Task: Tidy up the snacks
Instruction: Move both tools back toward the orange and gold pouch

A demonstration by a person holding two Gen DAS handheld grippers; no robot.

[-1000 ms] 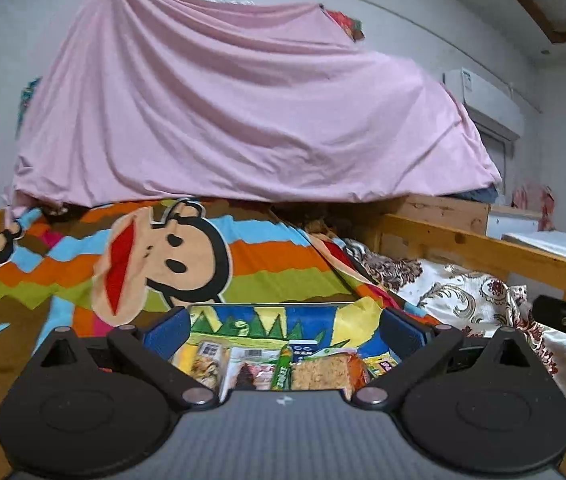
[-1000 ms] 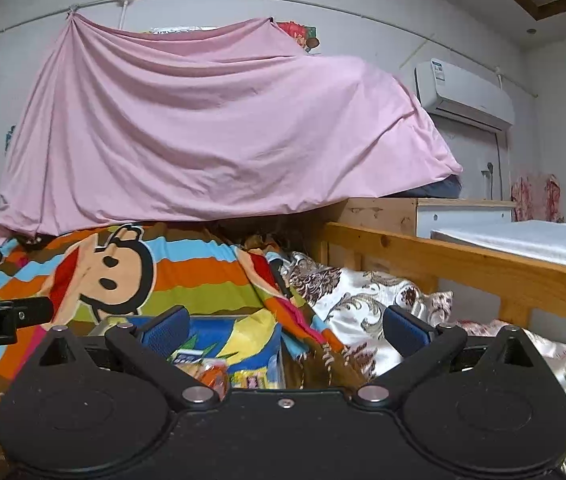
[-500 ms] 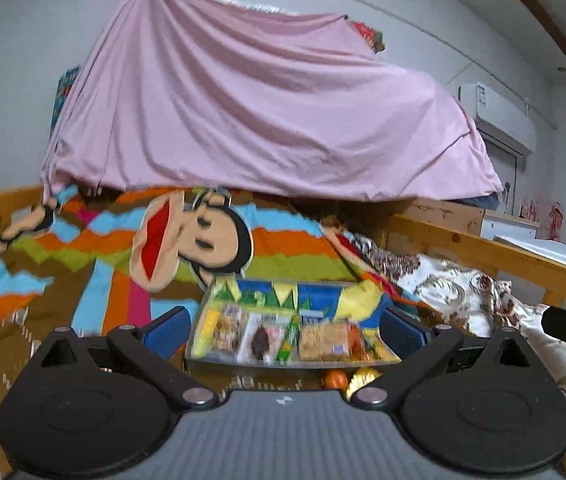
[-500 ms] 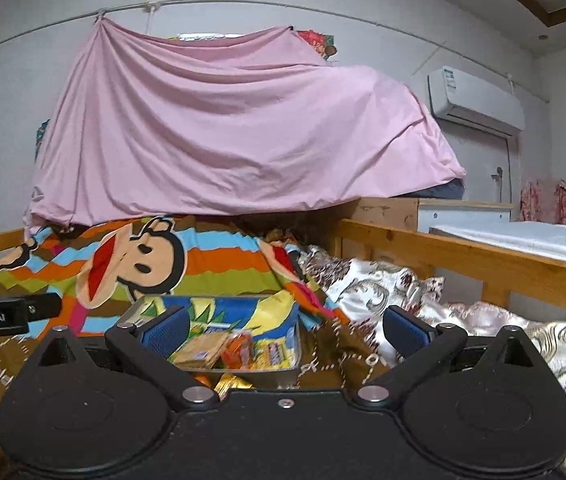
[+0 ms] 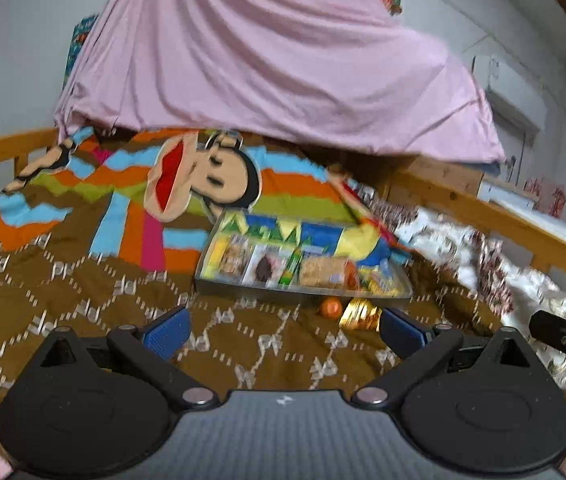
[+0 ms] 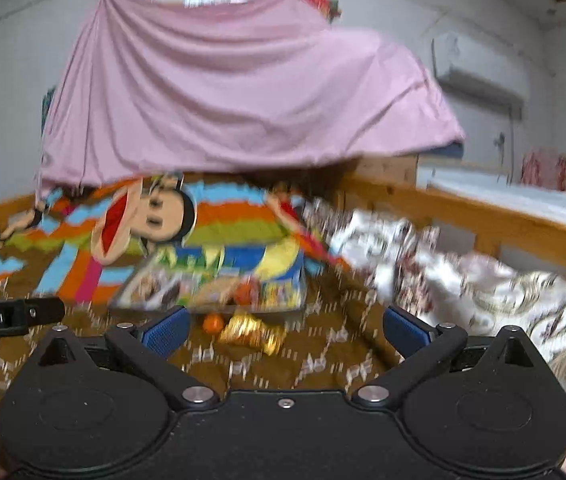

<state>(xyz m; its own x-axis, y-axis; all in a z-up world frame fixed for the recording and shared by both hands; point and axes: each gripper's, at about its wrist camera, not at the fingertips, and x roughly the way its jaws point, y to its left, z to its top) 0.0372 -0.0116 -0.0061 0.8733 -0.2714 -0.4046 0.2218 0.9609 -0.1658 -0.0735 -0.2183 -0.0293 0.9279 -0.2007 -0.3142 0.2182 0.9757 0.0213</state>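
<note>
A shallow grey tray (image 5: 243,291) (image 6: 283,307) packed with several snack packets lies on the brown bedspread, its colourful lid propped behind it. Just in front of the tray sit a small orange ball (image 5: 331,307) (image 6: 213,323) and a crumpled gold wrapper (image 5: 357,314) (image 6: 251,332). My left gripper (image 5: 283,334) hovers open over the bedspread, short of the tray, with nothing between its blue pads. My right gripper (image 6: 285,332) is open too, empty, with the orange ball and gold wrapper ahead between its fingers. Both views are blurred.
A striped cartoon-monkey blanket (image 5: 211,184) and a draped pink sheet (image 5: 275,68) fill the back. Wooden bed rails (image 5: 483,216) run along the right, with a white patterned quilt (image 6: 483,280) beside them. The other gripper's tip shows at each view's edge.
Both grippers have pulled back and tilted down, so the tray, the orange ball and the gold wrapper have come into full view. The fingers stay open.
</note>
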